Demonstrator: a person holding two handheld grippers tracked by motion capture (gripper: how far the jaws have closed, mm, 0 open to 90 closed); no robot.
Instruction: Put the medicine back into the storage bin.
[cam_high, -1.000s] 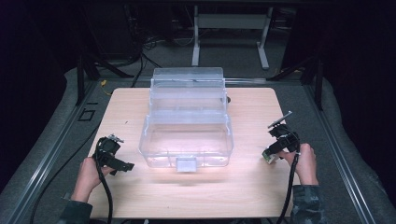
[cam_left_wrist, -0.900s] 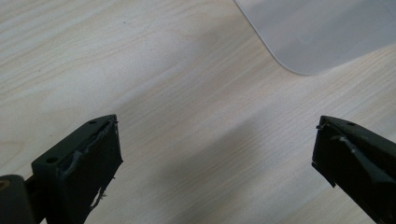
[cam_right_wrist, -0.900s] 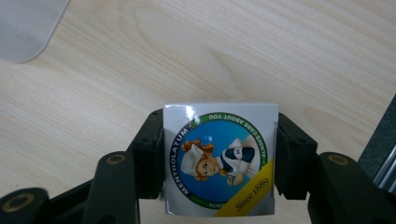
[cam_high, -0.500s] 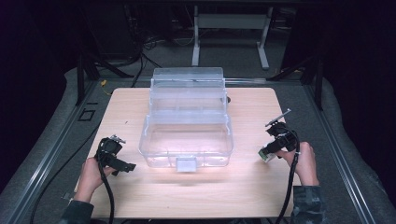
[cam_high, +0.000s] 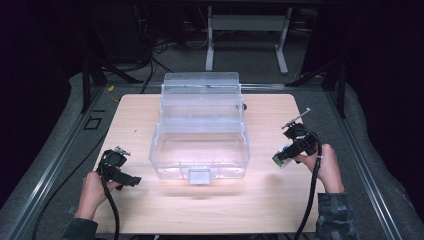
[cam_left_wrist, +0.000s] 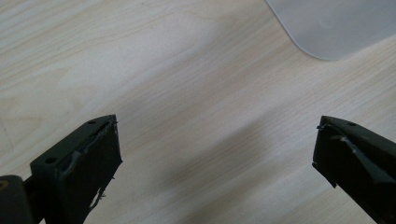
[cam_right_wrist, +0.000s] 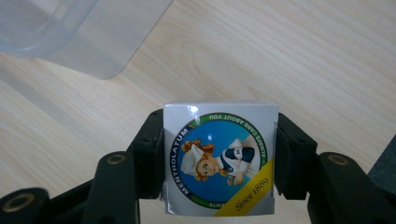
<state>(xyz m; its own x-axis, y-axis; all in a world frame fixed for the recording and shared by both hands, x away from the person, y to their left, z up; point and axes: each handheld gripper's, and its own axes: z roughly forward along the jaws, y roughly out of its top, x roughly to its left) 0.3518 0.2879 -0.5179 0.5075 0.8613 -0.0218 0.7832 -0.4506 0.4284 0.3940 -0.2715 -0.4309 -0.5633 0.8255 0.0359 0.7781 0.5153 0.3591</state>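
A clear plastic box (cam_high: 200, 131) with its lid swung back stands in the middle of the wooden table (cam_high: 260, 200). To its right my right gripper (cam_high: 281, 158) is shut on a small white Mentholatum box (cam_right_wrist: 218, 158) with a round blue and green label, held just above the tabletop. A corner of the clear plastic box (cam_right_wrist: 70, 32) lies ahead of it. At the table's left front my left gripper (cam_high: 131, 180) stands open with nothing between its jaws, low over bare wood (cam_left_wrist: 196, 116). A corner of the clear box (cam_left_wrist: 336, 23) lies beyond it.
Dark floor and grey padding (cam_high: 65, 130) surround the table. A metal stand (cam_high: 247, 30) and cables (cam_high: 165, 47) lie on the floor behind the table. Bare wood runs along the table's front edge between the two hands.
The right gripper with the small box has shifted slightly. The left gripper has hardly moved.
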